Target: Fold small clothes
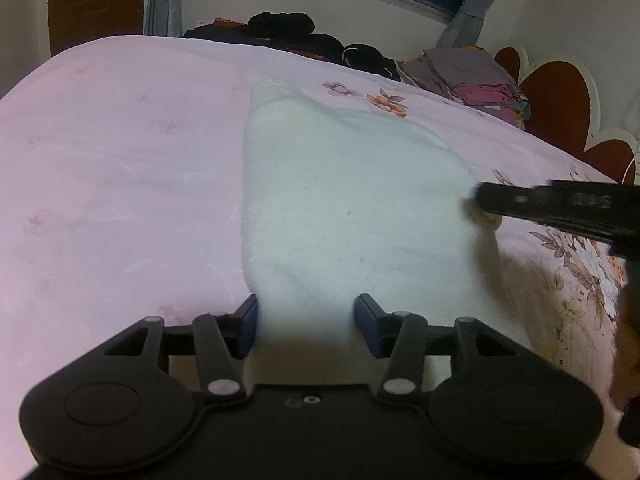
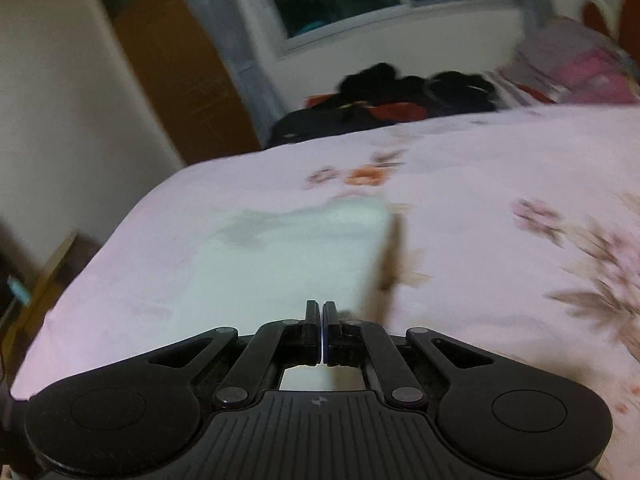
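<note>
Because the right wrist view is smeared by blur, edges there are hard to read; flowers on the bedsheet [image 1: 120,168] are only smudges, and the dark clothes pile [image 2: 400,100] near the far edge has no clear shape. Lower parts of both views are covered by the grippers' own black bodies; the near hem of the white garment [image 1: 352,200] is hidden behind them. Right gripper [image 2: 321,312] has its jaws pressed together w/ only a thin line between; whether cloth is pinched inside, cannot tell from this view. In the left wrist view it comes from the right side, blurred, its tip at the garment's right edge, where the cloth looks a bit lifted. Left gripper [image 1: 306,312] stands wide apart, fingers at the garment's near end, nothing clamped. Garment lies on the pink bedsheet, approx. mid-bed; white, fine knit texture, narrower toward the far end. Folded stack [image 1: 472,76] sits near the headboard [image 1: 560,100].
</note>
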Motion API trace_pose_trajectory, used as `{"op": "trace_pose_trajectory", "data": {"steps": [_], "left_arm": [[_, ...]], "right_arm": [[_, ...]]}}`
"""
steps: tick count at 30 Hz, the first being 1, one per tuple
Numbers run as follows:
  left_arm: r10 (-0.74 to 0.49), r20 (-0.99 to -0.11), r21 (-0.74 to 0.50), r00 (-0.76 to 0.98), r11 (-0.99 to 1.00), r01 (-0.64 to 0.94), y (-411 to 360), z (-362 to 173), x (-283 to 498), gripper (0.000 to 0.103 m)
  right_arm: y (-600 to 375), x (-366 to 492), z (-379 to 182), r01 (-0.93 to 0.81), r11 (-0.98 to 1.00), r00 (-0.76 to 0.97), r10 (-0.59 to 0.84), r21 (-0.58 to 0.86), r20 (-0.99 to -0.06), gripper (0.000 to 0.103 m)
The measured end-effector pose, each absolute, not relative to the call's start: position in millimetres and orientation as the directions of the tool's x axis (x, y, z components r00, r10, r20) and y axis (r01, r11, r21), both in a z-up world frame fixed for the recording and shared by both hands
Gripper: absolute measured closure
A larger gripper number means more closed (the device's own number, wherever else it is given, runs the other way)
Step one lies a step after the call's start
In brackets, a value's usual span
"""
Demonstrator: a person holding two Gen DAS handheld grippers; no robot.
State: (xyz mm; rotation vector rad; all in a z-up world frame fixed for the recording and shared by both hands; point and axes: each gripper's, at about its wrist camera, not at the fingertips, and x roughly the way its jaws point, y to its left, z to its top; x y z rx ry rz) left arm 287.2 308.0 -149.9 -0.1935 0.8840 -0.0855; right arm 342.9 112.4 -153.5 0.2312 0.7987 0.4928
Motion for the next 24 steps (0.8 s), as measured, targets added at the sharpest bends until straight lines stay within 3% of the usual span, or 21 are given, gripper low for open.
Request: {"op": "trace_pose_trajectory", "data": {"steps": [3, 7, 13, 16, 19, 21, 22, 24], "left_arm": [[-0.158, -0.757, -0.207, 0.634, 0.978, -0.002, 307.8, -150.5, 285.6, 0.054], [-0.146, -0.76, -0.188, 0.633, 0.982, 0.001, 305.3, -149.1, 286.5, 0.052], [-0.09, -0.786, -0.124, 0.612, 0.992, -0.013, 302.1, -144.4, 289.5, 0.03], [-0.08, -0.791, -0.119, 0.607, 0.993, -0.025, 303.7, -141.0, 288.0, 0.028], [-0.055, -0.786, -0.092, 0.616, 0.995, -0.028, 303.2, -132.2, 281.1, 0.016], [-0.047, -0.776, -0.081, 0.629, 0.996, -0.026, 302.0, -125.8, 275.0, 0.009], [-0.047, -0.773, -0.079, 0.632, 0.997, -0.023, 301.9, -122.3, 271.1, 0.005], [-0.052, -0.766, -0.083, 0.641, 0.996, -0.018, 302.2, -115.2, 262.2, 0.0]], "right_arm": [[134.4, 352.5, -176.5, -0.349, 0.898, 0.566, 0.431, 0.269, -0.703, 0.103], [130.1, 357.1, -192.9, -0.338, 0.895, 0.565, 0.439, 0.289, -0.699, 0.103], [131.6, 337.8, -189.2, -0.317, 0.909, 0.569, 0.411, 0.271, -0.712, 0.103], [128.3, 323.7, -181.5, -0.303, 0.92, 0.578, 0.386, 0.25, -0.719, 0.103], [124.8, 302.1, -168.4, -0.302, 0.925, 0.6, 0.373, 0.231, -0.707, 0.101], [125.7, 287.2, -170.8, -0.298, 0.93, 0.582, 0.357, 0.217, -0.73, 0.067], [126.6, 278.1, -172.8, -0.299, 0.932, 0.585, 0.347, 0.203, -0.733, 0.042], [129.2, 263.1, -182.5, -0.294, 0.946, 0.586, 0.292, 0.137, -0.756, 0.04]]}}
